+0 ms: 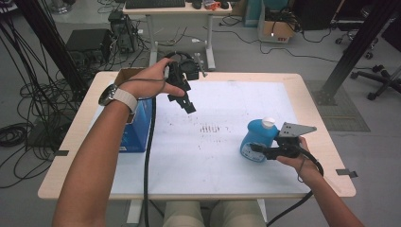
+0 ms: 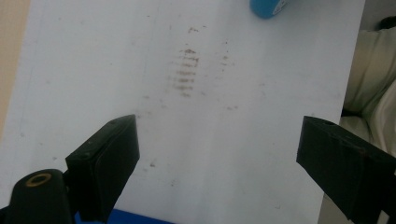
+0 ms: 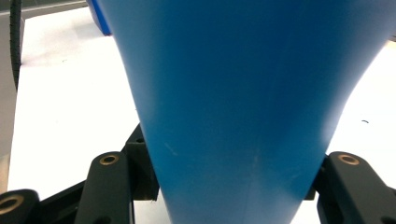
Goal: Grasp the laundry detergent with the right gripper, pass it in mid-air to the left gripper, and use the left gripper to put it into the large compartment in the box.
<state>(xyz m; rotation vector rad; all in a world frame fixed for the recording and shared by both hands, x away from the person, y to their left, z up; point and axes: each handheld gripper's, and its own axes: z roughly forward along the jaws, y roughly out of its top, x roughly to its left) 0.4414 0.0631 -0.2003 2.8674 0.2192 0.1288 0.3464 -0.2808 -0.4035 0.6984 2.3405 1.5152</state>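
Blue plastic bottle [image 1: 256, 140]: near right on the desk [image 1: 208, 156], white cap up, clamped in the right tongs [image 1: 259, 148].
Right tongs: closed on the bottle's tapering body; seen close in the right gripper view [image 3: 243, 93], pads pressing both flanks.
Left tongs [image 1: 189, 105]: spread wide, empty, raised over the far left of the white sheet.
Slip risk: smooth narrowing plastic, likely to slide through the pads if lifted fast or tilted.
Squeeze risk: soft wall may buckle; cap could pop, contents leak.
Blue box [image 1: 140, 124]: left edge, near the cable; snag possible.
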